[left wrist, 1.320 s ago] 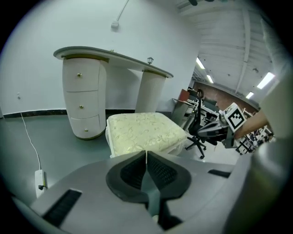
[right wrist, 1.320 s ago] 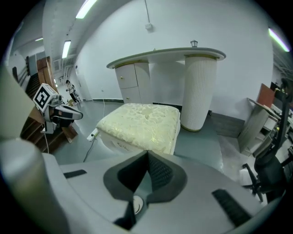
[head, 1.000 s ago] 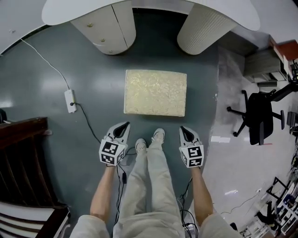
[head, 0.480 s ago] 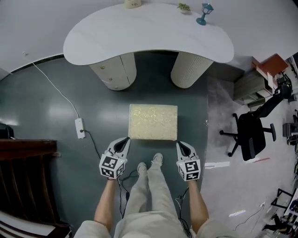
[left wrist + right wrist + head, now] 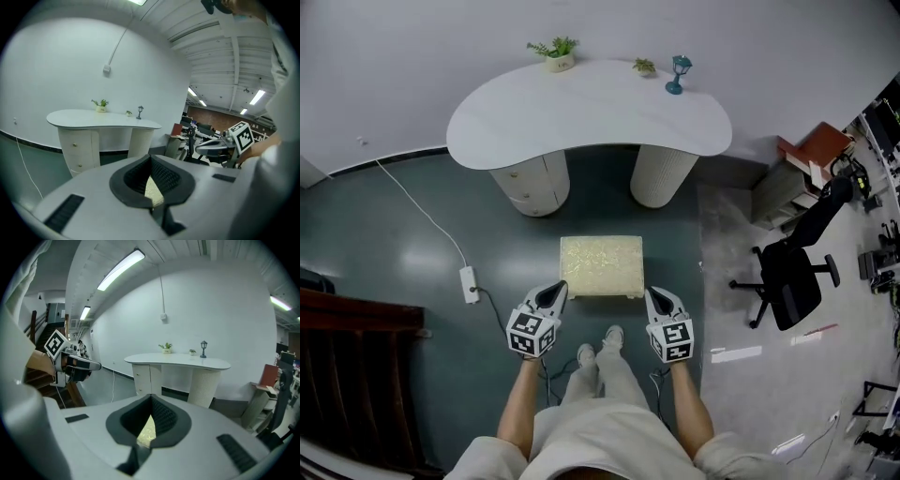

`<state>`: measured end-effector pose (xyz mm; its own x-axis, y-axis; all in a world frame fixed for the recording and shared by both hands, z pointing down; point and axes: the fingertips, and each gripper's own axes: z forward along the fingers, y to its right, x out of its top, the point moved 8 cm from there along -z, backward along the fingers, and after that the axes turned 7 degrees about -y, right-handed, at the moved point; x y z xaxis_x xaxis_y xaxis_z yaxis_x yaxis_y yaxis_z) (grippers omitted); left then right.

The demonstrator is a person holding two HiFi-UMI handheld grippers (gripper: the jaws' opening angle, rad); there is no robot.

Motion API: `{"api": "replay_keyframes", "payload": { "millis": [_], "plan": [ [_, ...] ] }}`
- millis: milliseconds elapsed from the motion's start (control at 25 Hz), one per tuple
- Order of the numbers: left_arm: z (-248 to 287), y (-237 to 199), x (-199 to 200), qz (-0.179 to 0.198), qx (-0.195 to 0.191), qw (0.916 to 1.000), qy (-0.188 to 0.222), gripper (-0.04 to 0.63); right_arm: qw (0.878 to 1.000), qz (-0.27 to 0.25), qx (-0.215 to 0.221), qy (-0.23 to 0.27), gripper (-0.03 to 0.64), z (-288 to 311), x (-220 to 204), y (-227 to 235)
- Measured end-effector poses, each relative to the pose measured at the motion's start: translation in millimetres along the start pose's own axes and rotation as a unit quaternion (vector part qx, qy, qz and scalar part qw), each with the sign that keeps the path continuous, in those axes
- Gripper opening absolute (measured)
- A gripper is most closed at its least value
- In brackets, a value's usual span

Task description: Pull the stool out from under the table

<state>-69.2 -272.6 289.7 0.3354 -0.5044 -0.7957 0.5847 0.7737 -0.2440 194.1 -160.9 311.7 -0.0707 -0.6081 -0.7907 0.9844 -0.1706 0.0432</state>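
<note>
nubbly cream square stool [image 5: 601, 266], smooth white kidney-shaped table [image 5: 589, 113]

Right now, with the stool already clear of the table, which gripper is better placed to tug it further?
Left gripper, marginally: its shut fingers seem to meet the stool at its near corner, while the right gripper sits just off its corner.

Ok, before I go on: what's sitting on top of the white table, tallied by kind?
Potted plants: 2
Teal lamp ornament: 1
Total: 3
</note>
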Motion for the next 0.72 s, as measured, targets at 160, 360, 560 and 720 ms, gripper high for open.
{"api": "replay_keyframes", "payload": {
  "millis": [160,360,560,720],
  "plan": [
    [-24,11,15,0.008,-0.001,1.0,0.005,0.011,1.0,-0.006,-0.007,0.009,-0.003,-29,17,-10],
    [-48,18,32,0.022,0.004,0.9996,0.016,0.011,0.999,-0.007,-0.025,0.026,-0.004,-58,33,-11],
    [-67,23,49,0.029,0.013,0.9991,0.029,0.011,0.998,-0.006,-0.045,0.042,-0.003,-80,48,-6],
    [-80,27,60,0.031,0.017,0.9982,0.049,0.011,0.997,-0.006,-0.053,0.051,-0.003,-96,54,-6]
  ]
}}
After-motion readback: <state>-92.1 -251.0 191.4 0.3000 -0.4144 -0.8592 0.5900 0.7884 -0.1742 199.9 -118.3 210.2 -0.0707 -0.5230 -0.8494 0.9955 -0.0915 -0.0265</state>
